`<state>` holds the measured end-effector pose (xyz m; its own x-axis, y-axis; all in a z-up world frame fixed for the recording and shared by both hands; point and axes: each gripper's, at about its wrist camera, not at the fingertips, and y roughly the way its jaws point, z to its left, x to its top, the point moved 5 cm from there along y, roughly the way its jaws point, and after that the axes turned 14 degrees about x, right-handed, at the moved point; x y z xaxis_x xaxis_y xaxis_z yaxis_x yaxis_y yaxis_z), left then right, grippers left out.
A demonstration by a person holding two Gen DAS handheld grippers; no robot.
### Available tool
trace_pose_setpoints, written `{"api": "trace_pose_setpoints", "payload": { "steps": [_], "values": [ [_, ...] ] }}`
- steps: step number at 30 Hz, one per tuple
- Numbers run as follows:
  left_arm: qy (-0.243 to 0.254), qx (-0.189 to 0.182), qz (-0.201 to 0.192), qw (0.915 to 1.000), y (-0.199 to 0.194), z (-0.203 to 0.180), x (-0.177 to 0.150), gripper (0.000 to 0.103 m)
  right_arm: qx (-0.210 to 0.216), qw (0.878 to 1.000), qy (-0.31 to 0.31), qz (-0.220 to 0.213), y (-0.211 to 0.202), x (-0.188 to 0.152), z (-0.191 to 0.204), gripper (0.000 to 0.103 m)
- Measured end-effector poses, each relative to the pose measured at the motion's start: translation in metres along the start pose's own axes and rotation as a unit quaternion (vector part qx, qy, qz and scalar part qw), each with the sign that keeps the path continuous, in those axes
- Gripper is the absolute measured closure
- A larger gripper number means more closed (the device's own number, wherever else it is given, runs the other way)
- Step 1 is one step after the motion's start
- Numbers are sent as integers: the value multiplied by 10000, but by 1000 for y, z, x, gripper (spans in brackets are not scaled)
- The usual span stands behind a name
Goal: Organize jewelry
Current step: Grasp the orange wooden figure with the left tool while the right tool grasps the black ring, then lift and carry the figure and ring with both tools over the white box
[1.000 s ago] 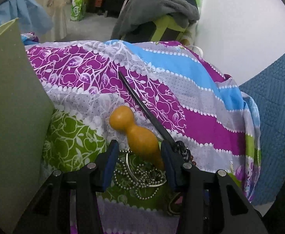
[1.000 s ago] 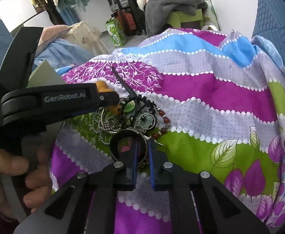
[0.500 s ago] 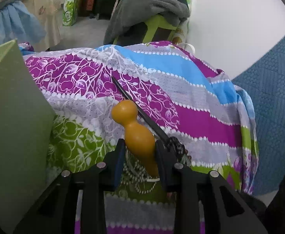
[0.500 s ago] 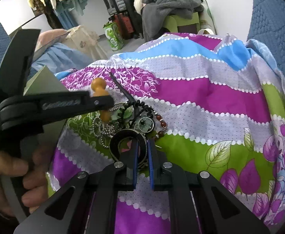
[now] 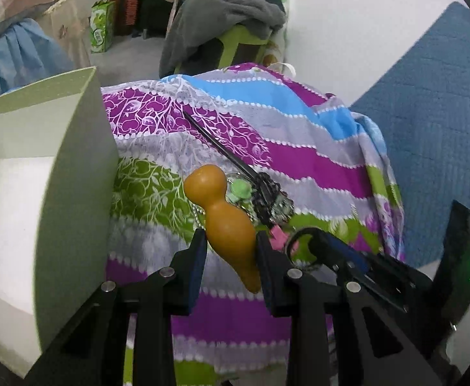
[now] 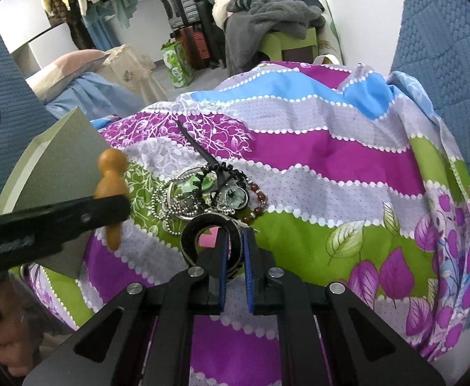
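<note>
- Between the left gripper's (image 5: 230, 251) blue pads sits the orange gourd-shaped wooden piece (image 5: 227, 222), clamped at its fat lower belly, round head pointing away and narrow tail poking out below the jaws.
- A second ago those jaws stood wider around it while it lay on the pile; now they have closed on it and it has come up clear of the bedspread (image 5: 299, 160), as the right wrist view confirms, with the gourd (image 6: 111, 189) hanging in the air left of the heap.
- Just left of it stands the open pale green box (image 5: 74, 167), white inside; the piece has drifted toward that box, so my judgement is that it goes in there next.
- Right of the gourd, the remaining jewelry pile (image 6: 202, 193) lies on the green band of the cloth: ball chains, round glass pendants, a reddish bead bracelet (image 6: 257, 199) and a long black hairpin (image 6: 199, 148) pointing to the far side.
- At the near edge of that pile the right gripper (image 6: 235, 251) is clenched on the rim of a black bangle (image 6: 202, 234), and has not shifted over the last second.
- One piece is lifted out, one is gripped, and most of the heap is unsorted.
</note>
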<state>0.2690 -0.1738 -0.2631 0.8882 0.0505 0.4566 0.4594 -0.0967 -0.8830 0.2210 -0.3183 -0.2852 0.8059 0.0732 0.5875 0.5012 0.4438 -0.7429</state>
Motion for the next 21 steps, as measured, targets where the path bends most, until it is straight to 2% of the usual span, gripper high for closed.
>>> {"api": "trace_pose_setpoints", "payload": {
  "steps": [3,11,21],
  "values": [
    [137,-62,12,9999,-11,0,-9,72,-50,9998,130,170,-3,-5,2,97],
    [389,-149,-146,9990,-46,9,-19,72,-104,9996,266,88,-27,-10,28,97],
    [598,-322,-671,9954,-126,26,8,72,-77,9988,-73,-486,-80,37,83,97]
  ]
}}
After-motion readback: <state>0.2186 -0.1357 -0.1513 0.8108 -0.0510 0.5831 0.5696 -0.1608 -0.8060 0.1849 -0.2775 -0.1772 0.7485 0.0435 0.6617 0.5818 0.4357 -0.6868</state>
